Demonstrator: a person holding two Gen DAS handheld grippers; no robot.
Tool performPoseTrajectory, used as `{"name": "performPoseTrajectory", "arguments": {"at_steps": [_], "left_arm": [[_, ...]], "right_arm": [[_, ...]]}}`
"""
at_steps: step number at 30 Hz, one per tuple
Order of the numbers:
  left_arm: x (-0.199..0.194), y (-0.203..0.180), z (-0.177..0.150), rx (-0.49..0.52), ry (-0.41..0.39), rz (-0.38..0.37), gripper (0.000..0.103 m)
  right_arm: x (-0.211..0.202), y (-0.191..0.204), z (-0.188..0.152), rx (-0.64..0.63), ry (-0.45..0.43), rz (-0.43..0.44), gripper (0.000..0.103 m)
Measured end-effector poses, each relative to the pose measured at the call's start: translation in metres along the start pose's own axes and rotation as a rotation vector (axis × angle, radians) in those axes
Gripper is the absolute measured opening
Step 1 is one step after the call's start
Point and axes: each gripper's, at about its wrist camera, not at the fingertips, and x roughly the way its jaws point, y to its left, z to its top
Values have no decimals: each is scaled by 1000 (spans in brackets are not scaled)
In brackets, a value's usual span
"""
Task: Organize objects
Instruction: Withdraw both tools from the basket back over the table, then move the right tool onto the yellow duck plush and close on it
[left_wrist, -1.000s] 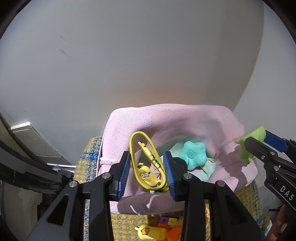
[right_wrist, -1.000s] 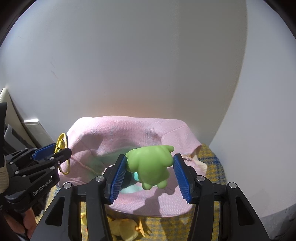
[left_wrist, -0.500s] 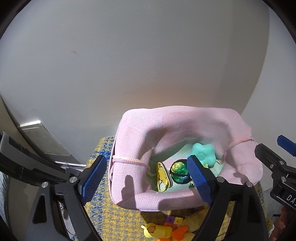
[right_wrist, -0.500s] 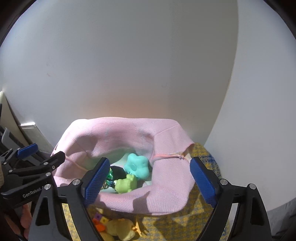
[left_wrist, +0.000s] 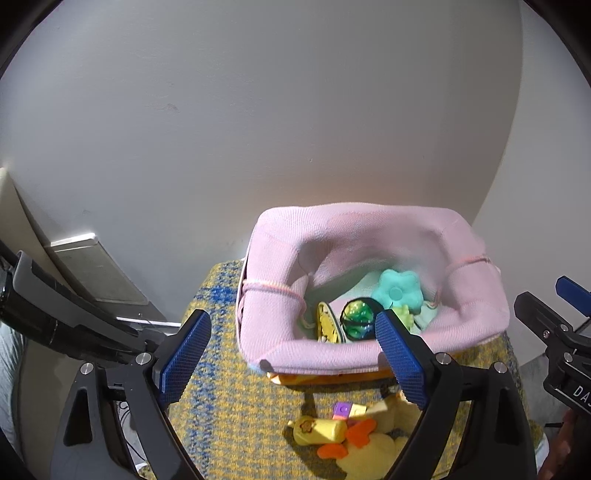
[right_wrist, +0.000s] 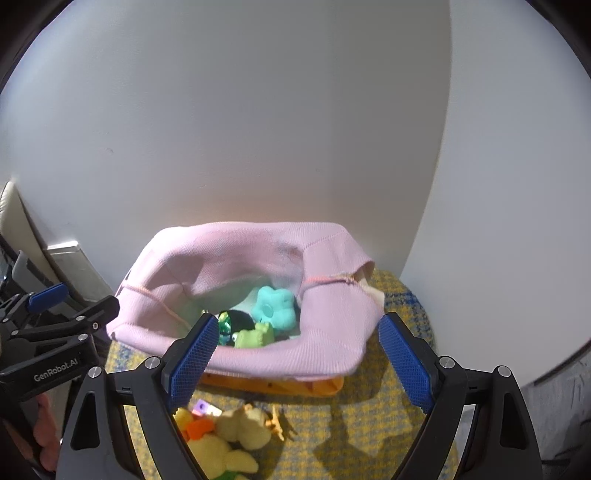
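Note:
A pink fabric basket (left_wrist: 369, 236) (right_wrist: 332, 306) stands on a yellow and blue woven cloth (left_wrist: 229, 398). Inside lie a teal flower toy (left_wrist: 397, 291) (right_wrist: 274, 307), a green frog toy (right_wrist: 255, 336), a shiny green and black ball (left_wrist: 355, 318) and a yellow minion keyring (left_wrist: 327, 326). My left gripper (left_wrist: 291, 360) is open and empty, in front of the basket. My right gripper (right_wrist: 299, 363) is open and empty, also in front of it. A yellow plush duck (left_wrist: 365, 446) (right_wrist: 218, 454) and small blocks (left_wrist: 345, 410) lie on the cloth below the grippers.
A white wall rises close behind the basket. An orange flat item (right_wrist: 280, 386) sticks out under the basket's front. A small yellow tube toy (left_wrist: 319, 430) lies by the duck. A grey panel (left_wrist: 92, 269) leans at the left.
Both grippers opened and dropped their toys into the basket: the left the minion keyring, the right the green frog. Both then pulled back and up from the basket.

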Motion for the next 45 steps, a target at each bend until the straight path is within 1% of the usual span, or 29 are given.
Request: {"name": "performPoseTrajectory", "arguments": {"at_steps": [7,12,18,25,32,39,40,41,45], "left_arm": [[-9,12,-29,-8,13,6,92],[-6,24,-56,-26,45,14,92],[-6,31,-83,3,61,14,92],[-7,41,-110,-14,81,9,93],[-1,53,-141,-30,119,19,95],[7,61,-160,-37,136,32,95],[8,62,-163,-36,138,32,95],[10,63,-165,-15,137,20,95],[18,63,-177,-12,155,23,95]], "right_arm": [[-8,8,-24,-9,20,6,89],[-7,18,-48,-15,46,15,89],[-7,29,-76,-19,84,33,89],[-9,37,-99,-29,104,39,89],[-2,49,-125,-51,138,60,89],[8,58,-145,-68,166,64,89],[10,59,-148,-69,171,63,89],[13,59,-151,-69,179,63,89],[22,60,-164,-68,206,61,89]]}}
